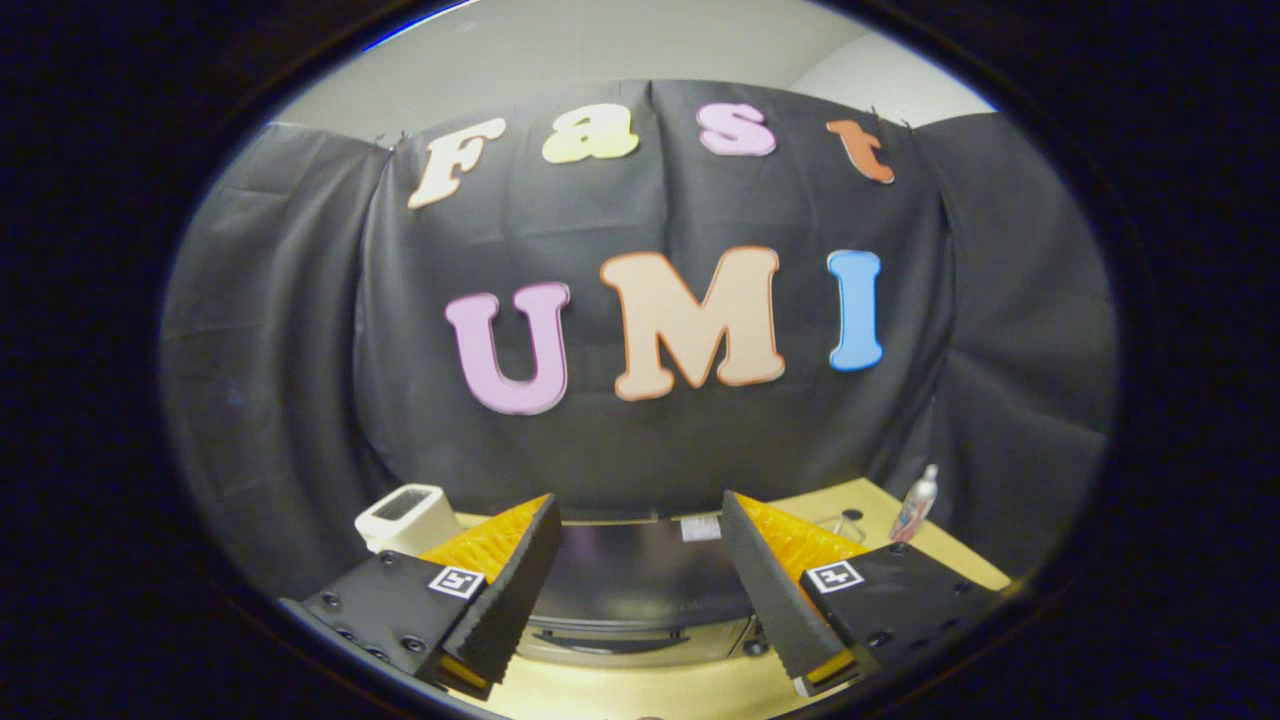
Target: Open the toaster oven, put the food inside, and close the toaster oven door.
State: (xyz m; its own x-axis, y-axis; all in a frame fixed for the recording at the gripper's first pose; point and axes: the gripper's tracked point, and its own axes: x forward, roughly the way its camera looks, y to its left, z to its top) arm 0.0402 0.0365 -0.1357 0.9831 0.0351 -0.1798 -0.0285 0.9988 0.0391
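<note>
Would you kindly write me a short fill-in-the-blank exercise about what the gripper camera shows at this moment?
1. The gripper holds its jaws ____, with nothing gripped between them.
2. The dark toaster oven sits between and beyond the fingers with its door ____.
3. The small spray bottle stands on the ____ wooden table.
4. The white rectangular container stands on the side of the oven ____ the bottle.

Missing words: open; closed; yellow; opposite

The toaster oven (640,585) has a dark, glossy, smooth top. The table (700,690) looks like pale, matt wood. The booth wall (300,350) is matt, creased cloth. A white plastic container (405,518) looks smooth. The gripper (637,545) fingers (515,590), spread apart, have ribbed inner faces.
</note>
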